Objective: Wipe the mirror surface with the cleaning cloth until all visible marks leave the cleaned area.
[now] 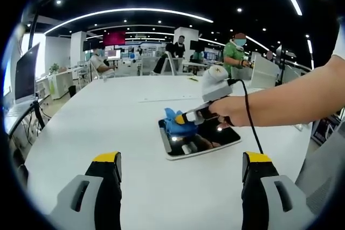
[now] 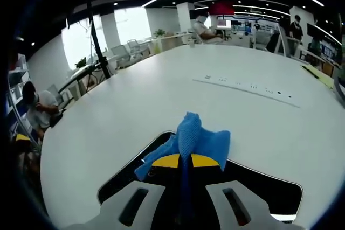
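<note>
While the right gripper point(image 2: 185, 161) pinches the blue cleaning cloth point(image 2: 190, 143) over the mirror point(image 1: 200, 143), its glass stretches beneath the jaws; the left gripper point(image 1: 180, 166) gapes empty, well back.

Bright ceiling striplights point(image 1: 129, 12), sharp centre, fisheye-warped edges.

No readable text, labels, brands or numbers on anything in either view.
</note>
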The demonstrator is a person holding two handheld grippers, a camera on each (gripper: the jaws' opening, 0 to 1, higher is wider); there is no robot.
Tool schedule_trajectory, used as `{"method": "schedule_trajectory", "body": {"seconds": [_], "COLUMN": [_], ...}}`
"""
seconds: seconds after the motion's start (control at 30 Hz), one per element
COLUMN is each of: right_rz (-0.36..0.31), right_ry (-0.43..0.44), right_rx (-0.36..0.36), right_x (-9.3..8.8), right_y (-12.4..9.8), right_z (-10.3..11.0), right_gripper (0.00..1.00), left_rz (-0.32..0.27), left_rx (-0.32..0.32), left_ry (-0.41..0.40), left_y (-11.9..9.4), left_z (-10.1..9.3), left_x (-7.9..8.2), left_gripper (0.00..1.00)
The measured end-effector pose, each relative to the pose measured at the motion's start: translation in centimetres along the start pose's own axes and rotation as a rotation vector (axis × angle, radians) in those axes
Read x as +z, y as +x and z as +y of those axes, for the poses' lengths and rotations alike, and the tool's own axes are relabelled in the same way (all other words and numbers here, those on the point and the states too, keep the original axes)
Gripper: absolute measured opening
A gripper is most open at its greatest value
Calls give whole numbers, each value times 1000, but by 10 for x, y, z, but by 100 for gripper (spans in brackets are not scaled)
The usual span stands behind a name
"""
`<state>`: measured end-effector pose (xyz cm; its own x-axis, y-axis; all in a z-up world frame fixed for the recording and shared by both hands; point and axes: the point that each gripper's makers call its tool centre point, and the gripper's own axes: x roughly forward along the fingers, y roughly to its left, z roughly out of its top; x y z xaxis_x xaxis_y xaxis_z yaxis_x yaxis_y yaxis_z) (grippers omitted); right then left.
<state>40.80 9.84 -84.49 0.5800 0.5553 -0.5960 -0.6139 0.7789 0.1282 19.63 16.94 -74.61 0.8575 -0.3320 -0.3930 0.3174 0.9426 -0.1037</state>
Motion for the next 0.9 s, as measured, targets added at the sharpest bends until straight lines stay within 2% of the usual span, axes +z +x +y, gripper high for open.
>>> {"method": "schedule_trajectory", "body": {"seconds": [0.33, 0.9], "right_rz": [-7, -2], "right_ry": [16, 12], "right_rx": [-9, -15], "right_x": [-5, -8], "right_y": [-10, -13], "right_z": [-11, -12], "right_gripper": [1, 1], "left_rz": [-3, -7], "left_rx": [-9, -8], "left_ry": [5, 8], "left_y": [2, 1], "left_z": [-4, -4], "left_x": [2, 4], "left_gripper": [94, 93]}}
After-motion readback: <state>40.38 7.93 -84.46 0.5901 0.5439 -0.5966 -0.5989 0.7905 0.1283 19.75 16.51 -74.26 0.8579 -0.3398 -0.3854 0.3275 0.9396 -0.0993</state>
